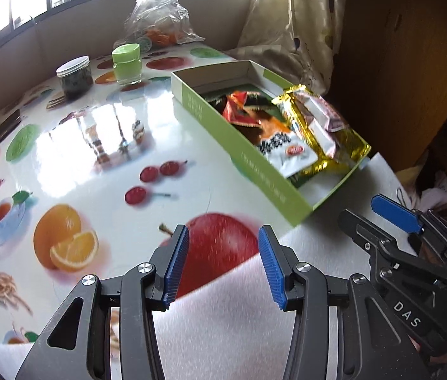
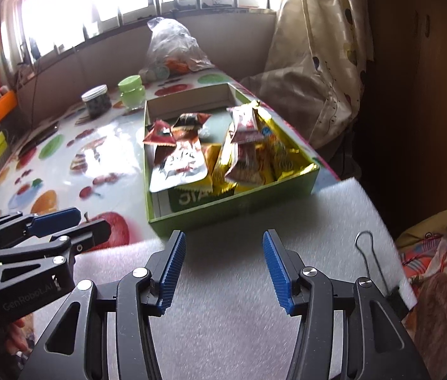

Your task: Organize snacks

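Your snacks, a loose heap of crinkly foil and plastic packets (image 2: 223,155) in red, gold and white, lie in a shallow green cardboard box (image 2: 233,205) toward the far right of the fruit-printed glossy table (image 1: 96,158). They look light, soft and slippery; pinch one by a flat sealed edge, not its puffed middle, and gently, since the contents may crush. Near you, a white foam sheet (image 2: 255,285) covers the table's near edge. Your left gripper (image 1: 223,266) hovers open and empty over a printed red apple. Your right gripper (image 2: 224,272) hangs open and empty above the foam, just short of the box.
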Action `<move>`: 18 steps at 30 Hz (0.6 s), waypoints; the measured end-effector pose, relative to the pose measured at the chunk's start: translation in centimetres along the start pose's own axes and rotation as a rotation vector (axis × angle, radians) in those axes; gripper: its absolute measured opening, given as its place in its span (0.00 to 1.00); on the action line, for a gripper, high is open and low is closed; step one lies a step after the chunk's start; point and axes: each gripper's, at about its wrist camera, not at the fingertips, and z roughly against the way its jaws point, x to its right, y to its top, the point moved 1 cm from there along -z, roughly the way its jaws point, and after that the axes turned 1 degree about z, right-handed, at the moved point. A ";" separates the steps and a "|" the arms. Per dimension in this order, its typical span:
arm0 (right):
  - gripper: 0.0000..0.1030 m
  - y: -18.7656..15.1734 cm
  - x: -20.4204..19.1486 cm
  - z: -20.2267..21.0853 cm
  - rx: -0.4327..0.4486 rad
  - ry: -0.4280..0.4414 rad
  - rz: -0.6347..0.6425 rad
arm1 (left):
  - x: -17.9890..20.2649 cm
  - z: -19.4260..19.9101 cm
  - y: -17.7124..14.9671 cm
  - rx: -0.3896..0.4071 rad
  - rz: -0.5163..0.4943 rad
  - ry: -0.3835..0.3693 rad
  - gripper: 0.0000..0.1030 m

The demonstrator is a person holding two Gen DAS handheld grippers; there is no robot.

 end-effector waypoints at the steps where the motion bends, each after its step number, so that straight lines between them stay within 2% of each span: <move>1: 0.49 -0.3 -0.1 0.0 -0.006 -0.002 -0.001 | 0.0 0.0 -0.3 -0.002 0.002 0.001 0.45; 15: 0.53 -2.2 -0.9 -0.4 -0.037 -0.029 0.020 | 0.1 -0.2 -2.3 -0.022 0.006 0.021 0.46; 18: 0.53 -2.3 -1.0 -0.5 -0.031 -0.045 0.021 | -0.1 -0.3 -2.3 -0.021 0.019 0.026 0.51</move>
